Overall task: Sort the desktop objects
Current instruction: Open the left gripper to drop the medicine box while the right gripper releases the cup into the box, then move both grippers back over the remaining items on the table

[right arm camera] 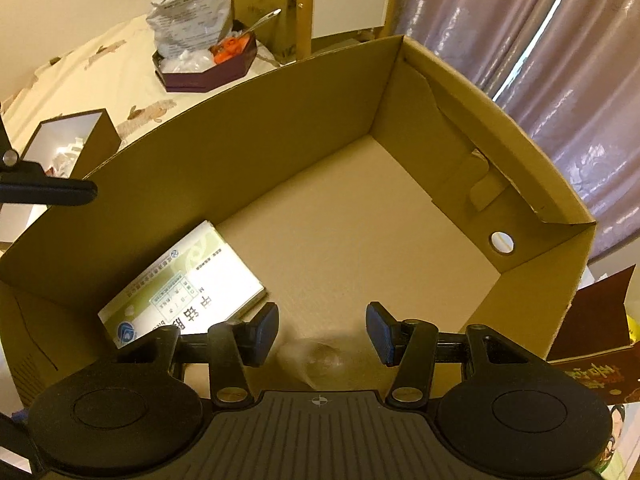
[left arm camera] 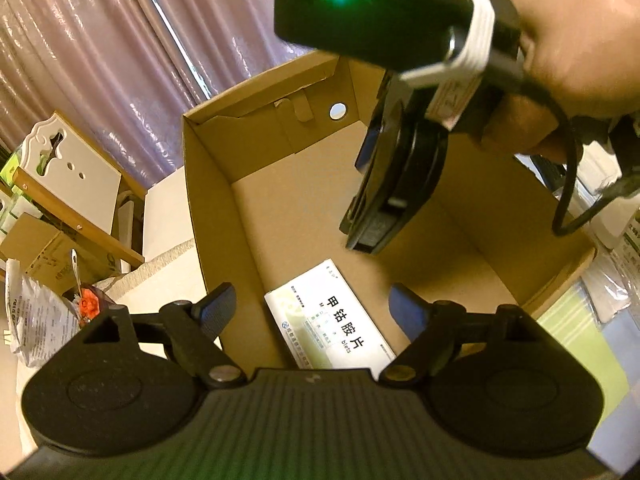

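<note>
With both the left gripper and right gripper spread and holding nothing above the cardboard box, 1 white medicine box already lies inside, while clutter remains on the table.

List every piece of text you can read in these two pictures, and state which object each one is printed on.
"甲钴胺片": large black characters on the white medicine box lying in the cardboard box.
"blets": small end of a Latin word beside those characters; the rest is unreadable.
Small print and logo on the medicine box: too small to read.
Printed bag in the octagonal box: blurred.
Gold characters on the dark red packaging: unreadable.
</note>
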Tool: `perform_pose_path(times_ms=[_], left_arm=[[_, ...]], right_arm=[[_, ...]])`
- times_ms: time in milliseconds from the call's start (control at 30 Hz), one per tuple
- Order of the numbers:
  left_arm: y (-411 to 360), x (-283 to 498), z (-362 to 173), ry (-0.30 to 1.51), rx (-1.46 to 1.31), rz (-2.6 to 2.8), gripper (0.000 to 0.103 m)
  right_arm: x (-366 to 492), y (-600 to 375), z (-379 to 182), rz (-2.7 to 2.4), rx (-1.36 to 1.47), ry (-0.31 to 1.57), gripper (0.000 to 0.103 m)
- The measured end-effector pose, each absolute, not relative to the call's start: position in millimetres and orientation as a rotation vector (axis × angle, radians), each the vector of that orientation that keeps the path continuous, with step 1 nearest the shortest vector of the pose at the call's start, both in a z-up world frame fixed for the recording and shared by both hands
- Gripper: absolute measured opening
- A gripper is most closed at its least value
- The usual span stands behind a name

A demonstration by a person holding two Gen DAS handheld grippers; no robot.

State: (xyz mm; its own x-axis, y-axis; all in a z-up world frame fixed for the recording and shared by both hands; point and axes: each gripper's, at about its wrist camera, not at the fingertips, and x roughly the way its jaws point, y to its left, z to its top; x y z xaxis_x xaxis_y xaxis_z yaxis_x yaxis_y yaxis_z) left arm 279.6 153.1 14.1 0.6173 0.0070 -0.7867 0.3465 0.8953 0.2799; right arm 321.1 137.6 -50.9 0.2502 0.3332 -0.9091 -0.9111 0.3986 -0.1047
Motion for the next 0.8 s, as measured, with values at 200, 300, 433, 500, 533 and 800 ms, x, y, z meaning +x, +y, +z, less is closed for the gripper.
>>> perform_pose_path(times_ms=[200,300,433,500,533,800], left_arm=[[154.0,277.4,15.1,0.892,0.424,-0.195,0.081],[154.1,275.1,18.4,0.883,0.42,-0.188,0.081],[154.2,271.9,23.2,0.869,0.414,-0.178,0.083],[154.3,270.3,25.6,0.862,0.41,-0.172,0.083],[154.2,269.3,27.1,0.858,0.408,-0.17,0.083],[139.1,251.7,49.1,0.803,0.357,-0.167,0.083]], right_arm=[[318.4,134.1,-43.4,0.957,-0.714,0.931,0.052],[319.0,128.6,-31.2,0.953,-0.661,0.904,0.052],[317.8,114.9,-2.3,0.948,-0.59,0.848,0.052],[315.7,105.1,13.4,0.936,-0.562,0.82,0.052],[313.8,98.4,21.6,0.926,-0.544,0.808,0.052],[283.1,9.7,74.2,0.859,-0.376,0.742,0.052]])
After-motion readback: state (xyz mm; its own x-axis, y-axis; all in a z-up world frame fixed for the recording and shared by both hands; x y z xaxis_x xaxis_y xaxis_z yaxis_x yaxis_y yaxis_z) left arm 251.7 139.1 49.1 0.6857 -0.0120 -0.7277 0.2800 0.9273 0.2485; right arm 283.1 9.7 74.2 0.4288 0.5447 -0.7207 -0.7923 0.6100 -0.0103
